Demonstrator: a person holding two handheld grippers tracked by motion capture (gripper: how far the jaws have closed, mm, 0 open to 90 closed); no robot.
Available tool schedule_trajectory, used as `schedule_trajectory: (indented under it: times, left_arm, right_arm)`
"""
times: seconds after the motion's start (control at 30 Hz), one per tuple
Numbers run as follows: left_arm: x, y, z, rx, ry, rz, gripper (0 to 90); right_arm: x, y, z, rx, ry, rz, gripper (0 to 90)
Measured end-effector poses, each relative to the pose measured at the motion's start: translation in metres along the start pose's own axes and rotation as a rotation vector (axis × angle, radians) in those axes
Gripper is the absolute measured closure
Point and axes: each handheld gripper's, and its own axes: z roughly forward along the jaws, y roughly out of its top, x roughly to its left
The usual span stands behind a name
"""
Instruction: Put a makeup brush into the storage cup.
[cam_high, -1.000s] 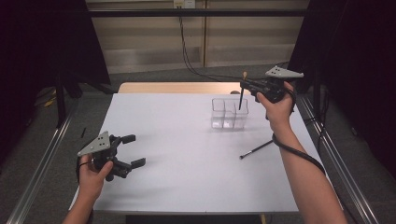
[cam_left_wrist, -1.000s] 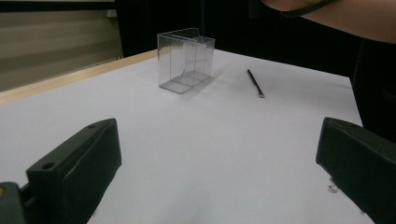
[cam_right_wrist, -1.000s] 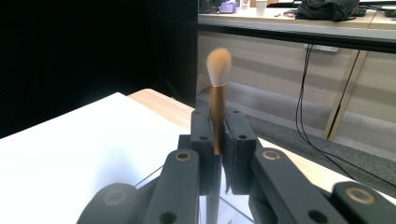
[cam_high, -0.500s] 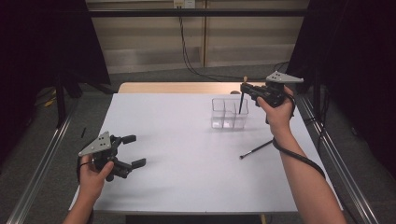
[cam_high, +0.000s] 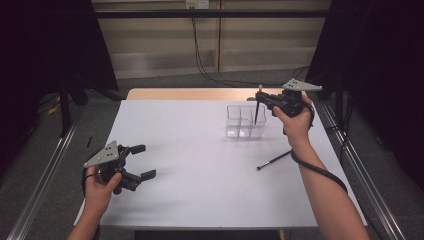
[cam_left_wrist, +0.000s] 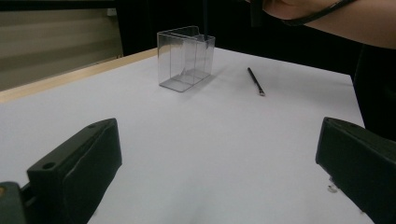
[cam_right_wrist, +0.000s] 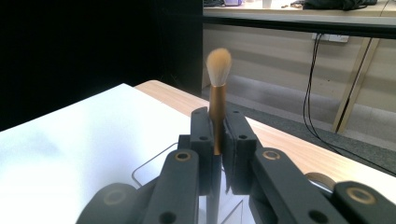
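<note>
My right gripper (cam_high: 261, 99) is clamped on the gold-ferruled, pale-bristled makeup brush (cam_right_wrist: 217, 93), held upright, bristles up, above the clear plastic compartment box (cam_high: 245, 121), apparently to lower it handle-first, while my left gripper (cam_high: 141, 161), jaws apart and empty, rests clear.

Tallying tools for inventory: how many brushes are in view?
2. One brush is clamped upright in the right hand-held gripper above the clear container; a second, dark brush lies on the table nearer the person.
</note>
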Motion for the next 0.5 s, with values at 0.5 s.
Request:
schedule_trajectory:
  times: [0.5]
  left_arm:
    - [-0.0006, 0.0004, -0.0001, 0.0, -0.001, 0.003, 0.2]
  right_arm:
    - [0.0002, -0.0046, 0.0012, 0.004, 0.0, 0.004, 84.0]
